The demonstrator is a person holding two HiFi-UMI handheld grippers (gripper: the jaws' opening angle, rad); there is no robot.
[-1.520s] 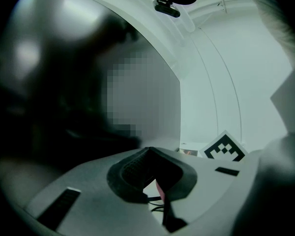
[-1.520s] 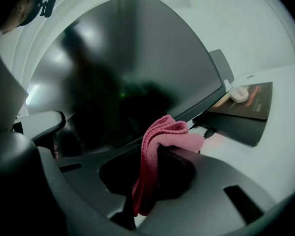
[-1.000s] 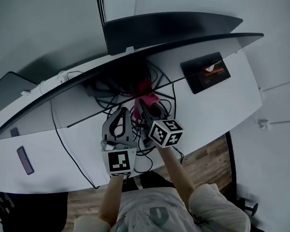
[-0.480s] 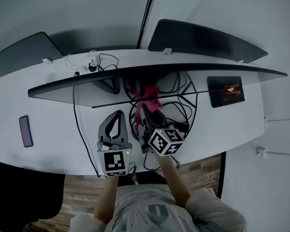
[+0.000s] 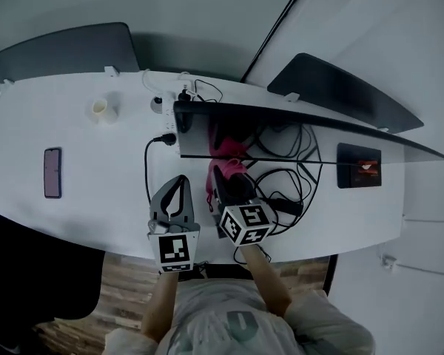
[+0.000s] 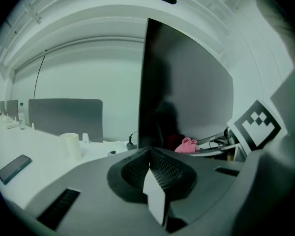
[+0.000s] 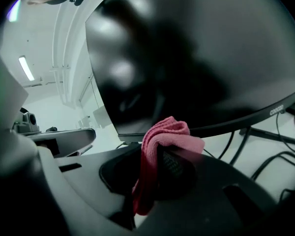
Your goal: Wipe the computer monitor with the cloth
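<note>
The wide curved monitor (image 5: pixel 303 128) shows edge-on from above in the head view, and its dark screen fills the right gripper view (image 7: pixel 196 58). My right gripper (image 5: pixel 220 172) is shut on a pink cloth (image 5: pixel 226 152), which is bunched over the jaw tips just below the screen's lower left edge (image 7: pixel 163 134). My left gripper (image 5: pixel 179 183) is beside it on the left, shut with nothing in it and its tips touching (image 6: pixel 148 154). The left gripper view shows the monitor's left end (image 6: pixel 187 97) and the pink cloth (image 6: pixel 187 144).
On the white desk (image 5: pixel 96 198) are a phone (image 5: pixel 52 172) at the left, a small cup (image 5: pixel 98 108), a power strip (image 5: pixel 170 102) and tangled black cables (image 5: pixel 285 176) under the monitor. A small dark device (image 5: pixel 359 165) lies at the right. Grey dividers (image 5: pixel 66 50) stand behind.
The head view has swung left, so the phone and cup now show more centrally. Both grippers stay side by side, and the cloth remains in the right one under the monitor.
</note>
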